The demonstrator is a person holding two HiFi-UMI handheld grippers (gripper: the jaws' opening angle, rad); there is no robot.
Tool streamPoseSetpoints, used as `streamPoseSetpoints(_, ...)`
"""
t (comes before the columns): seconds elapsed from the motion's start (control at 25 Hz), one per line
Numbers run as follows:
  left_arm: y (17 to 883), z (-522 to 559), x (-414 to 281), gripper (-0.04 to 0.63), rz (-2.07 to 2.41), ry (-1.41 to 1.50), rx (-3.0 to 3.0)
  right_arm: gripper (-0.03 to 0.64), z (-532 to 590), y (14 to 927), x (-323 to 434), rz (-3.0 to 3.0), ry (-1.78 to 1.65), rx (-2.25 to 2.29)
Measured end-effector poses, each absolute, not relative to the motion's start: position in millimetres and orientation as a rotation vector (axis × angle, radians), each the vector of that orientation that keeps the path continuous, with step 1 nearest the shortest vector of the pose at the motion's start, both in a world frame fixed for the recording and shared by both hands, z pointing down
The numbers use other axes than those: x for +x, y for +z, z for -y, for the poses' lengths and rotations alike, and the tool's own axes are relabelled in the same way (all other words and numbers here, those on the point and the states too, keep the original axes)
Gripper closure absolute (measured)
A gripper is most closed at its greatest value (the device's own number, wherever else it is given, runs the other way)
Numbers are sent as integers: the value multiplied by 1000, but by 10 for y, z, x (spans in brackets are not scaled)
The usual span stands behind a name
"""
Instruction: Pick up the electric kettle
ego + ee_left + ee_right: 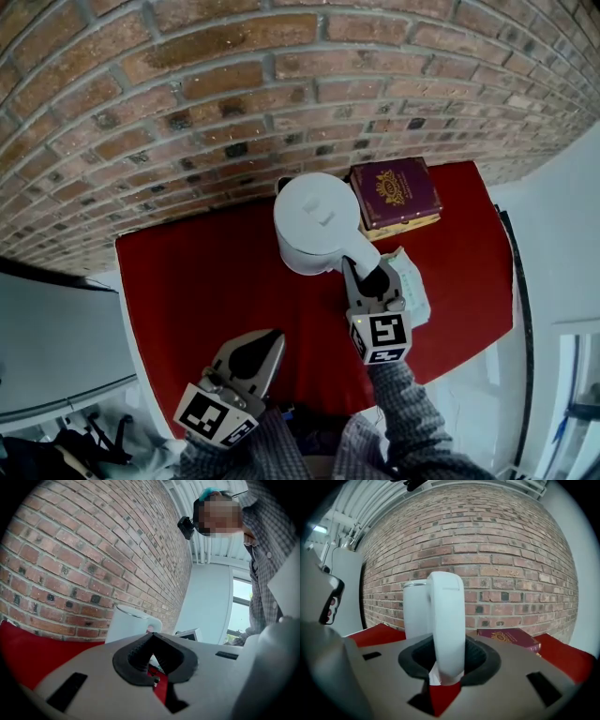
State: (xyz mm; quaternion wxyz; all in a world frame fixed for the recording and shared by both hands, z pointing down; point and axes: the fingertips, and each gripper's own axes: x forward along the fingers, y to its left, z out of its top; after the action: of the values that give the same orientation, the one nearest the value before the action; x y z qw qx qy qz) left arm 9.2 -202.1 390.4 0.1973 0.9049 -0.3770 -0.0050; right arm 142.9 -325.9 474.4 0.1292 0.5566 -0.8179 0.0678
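A white electric kettle (pixel 314 220) stands upright at the back middle of the red table (pixel 206 281). Its handle (pixel 447 620) faces me. My right gripper (pixel 360 272) reaches in from the front, and its dark pads (pixel 480 656) sit against both sides of the handle's lower part. In the right gripper view the kettle body (pixel 415 611) rises just behind the handle. My left gripper (pixel 272 339) hovers over the table's near left, well short of the kettle (pixel 129 623), its jaws meeting at the tips with nothing in them (pixel 152 637).
A maroon book (pixel 396 192) lies right of the kettle against the brick wall (pixel 234 84); it also shows in the right gripper view (pixel 511 638). A white packet (pixel 414 286) lies beside my right gripper. The table's front edge is close to my body.
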Motion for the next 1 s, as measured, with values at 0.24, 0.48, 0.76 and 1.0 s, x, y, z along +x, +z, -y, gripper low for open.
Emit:
streamPoseSetpoints(0.24, 3958, 2068, 70, 589, 1062, -9, 2522, 494, 3276, 4738, 1474, 2402, 136, 1644)
streamPoseSetpoints(0.48, 4002, 2109, 43, 589, 1078, 6, 2511, 493, 3296, 4666, 1501, 2467, 109, 1686)
streamPoseSetpoints(0.76, 4031, 2174, 35, 589, 1092, 9, 2513, 494, 3322, 4548, 1458, 2540, 77, 1698)
streamPoseSetpoints(1.0, 4055, 2198, 42, 589, 1092, 18, 2505, 494, 3324, 4507, 1452, 2552, 84, 1705)
